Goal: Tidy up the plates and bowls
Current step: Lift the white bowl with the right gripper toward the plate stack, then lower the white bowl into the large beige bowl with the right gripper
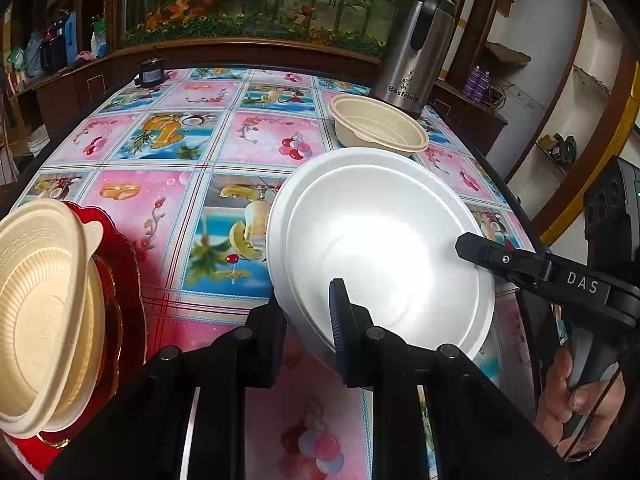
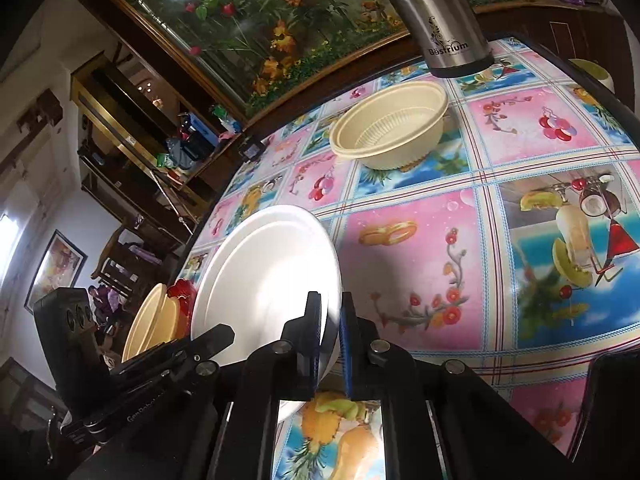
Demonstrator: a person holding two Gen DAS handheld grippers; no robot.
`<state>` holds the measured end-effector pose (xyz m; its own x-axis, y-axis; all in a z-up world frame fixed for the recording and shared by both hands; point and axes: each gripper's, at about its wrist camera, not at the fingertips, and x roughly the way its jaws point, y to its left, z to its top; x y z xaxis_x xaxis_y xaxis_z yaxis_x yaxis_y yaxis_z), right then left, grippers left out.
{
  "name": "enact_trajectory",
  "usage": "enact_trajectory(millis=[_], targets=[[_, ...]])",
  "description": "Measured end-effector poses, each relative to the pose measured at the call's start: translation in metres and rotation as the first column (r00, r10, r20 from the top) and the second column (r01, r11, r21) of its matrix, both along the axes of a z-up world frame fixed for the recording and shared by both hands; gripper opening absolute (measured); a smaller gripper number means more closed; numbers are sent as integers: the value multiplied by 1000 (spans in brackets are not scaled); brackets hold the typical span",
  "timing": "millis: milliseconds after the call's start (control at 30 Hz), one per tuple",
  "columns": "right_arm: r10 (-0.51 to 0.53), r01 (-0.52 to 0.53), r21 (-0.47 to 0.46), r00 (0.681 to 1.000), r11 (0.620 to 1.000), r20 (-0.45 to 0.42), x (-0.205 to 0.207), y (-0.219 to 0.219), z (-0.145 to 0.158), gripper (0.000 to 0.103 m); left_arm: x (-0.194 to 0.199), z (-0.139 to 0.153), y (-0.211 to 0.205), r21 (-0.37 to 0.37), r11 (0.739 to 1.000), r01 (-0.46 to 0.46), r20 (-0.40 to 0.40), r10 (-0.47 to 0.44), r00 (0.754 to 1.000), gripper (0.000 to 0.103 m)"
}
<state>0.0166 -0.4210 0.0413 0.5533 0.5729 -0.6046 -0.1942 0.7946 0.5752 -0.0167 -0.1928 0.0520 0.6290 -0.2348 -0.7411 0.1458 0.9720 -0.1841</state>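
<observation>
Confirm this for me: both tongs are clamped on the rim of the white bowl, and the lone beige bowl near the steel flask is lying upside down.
Not quite. The left tongs and right tongs do clamp the white bowl, but the beige bowl by the steel flask stands upright, mouth up. The right wrist view shows its ribbed inside.

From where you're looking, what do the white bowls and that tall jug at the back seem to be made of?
The white bowls, two nested, look like foam or moulded pulp: matte, thick-rimmed, with a soft glow rather than a hard shine. I can't tell which. The tall jug looks like brushed stainless steel, with streaky reflections, and its handle and lid look like black plastic.
</observation>
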Motion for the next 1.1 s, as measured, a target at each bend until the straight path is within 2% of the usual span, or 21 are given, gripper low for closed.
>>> enact_trajectory(millis=[500, 667, 1100], targets=[[64, -66, 69, 998, 995, 22, -3, 11, 2, 10, -13, 13, 15, 8, 999, -32, 47, 32, 998, 18], [67, -67, 71, 998, 995, 8, -2, 15, -2, 10, -19, 15, 18, 15, 999, -35, 56, 34, 998, 18], [64, -66, 47, 997, 997, 40, -16, 45, 23, 13, -38, 34, 47, 1, 997, -77, 104, 77, 992, 18]])
